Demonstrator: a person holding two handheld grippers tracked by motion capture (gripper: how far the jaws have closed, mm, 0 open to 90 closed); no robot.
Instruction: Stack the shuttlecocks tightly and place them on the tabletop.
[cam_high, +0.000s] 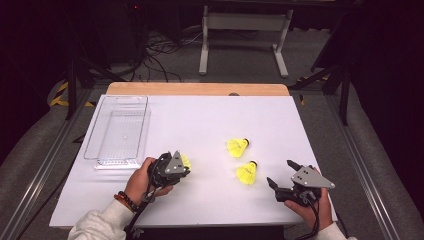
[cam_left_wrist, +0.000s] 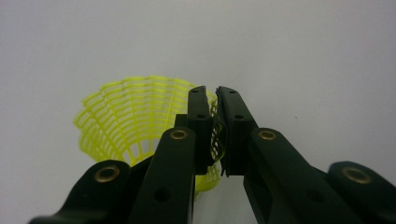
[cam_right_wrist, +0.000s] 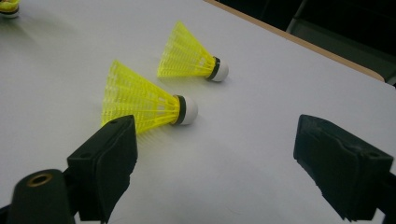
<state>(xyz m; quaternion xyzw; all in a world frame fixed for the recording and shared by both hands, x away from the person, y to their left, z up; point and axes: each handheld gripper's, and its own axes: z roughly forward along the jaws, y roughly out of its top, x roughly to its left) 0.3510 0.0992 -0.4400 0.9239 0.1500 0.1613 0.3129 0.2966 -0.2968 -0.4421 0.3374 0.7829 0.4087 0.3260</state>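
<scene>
1. White and wide, the surface (cam_high: 210, 200) sits in a dim room with cables and a frame on the floor beyond it; a clear plastic bin (cam_high: 118, 131) rests near its far left corner, with nothing visible inside.

2. Three yellow shuttlecocks are in play, plus one bin and two grippers.

3. One shuttlecock, the held shuttlecock (cam_left_wrist: 128, 119), is pinched at the rim of its mesh skirt by the left gripper (cam_left_wrist: 214, 95), whose fingers (cam_left_wrist: 198, 116) are clenched on the netting. In the high view this gripper (cam_high: 184, 165) sits just in front of the bin's near end, the yellow skirt peeking out beside it.

4. Two loose shuttlecocks lie on their sides mid-surface, close together but apart: the nearer shuttlecock (cam_right_wrist: 144, 100) and the farther shuttlecock (cam_right_wrist: 191, 58), each with its white cork pointing right in the right gripper view.

5. The right gripper (cam_right_wrist: 215, 154) rests low at the near right with its fingers spread wide, nothing between them, aimed towards the nearer shuttlecock.

6. Judged from this, the work looks like loading shuttlecocks into the bin: none is in yet, one is in hand, two remain.
</scene>
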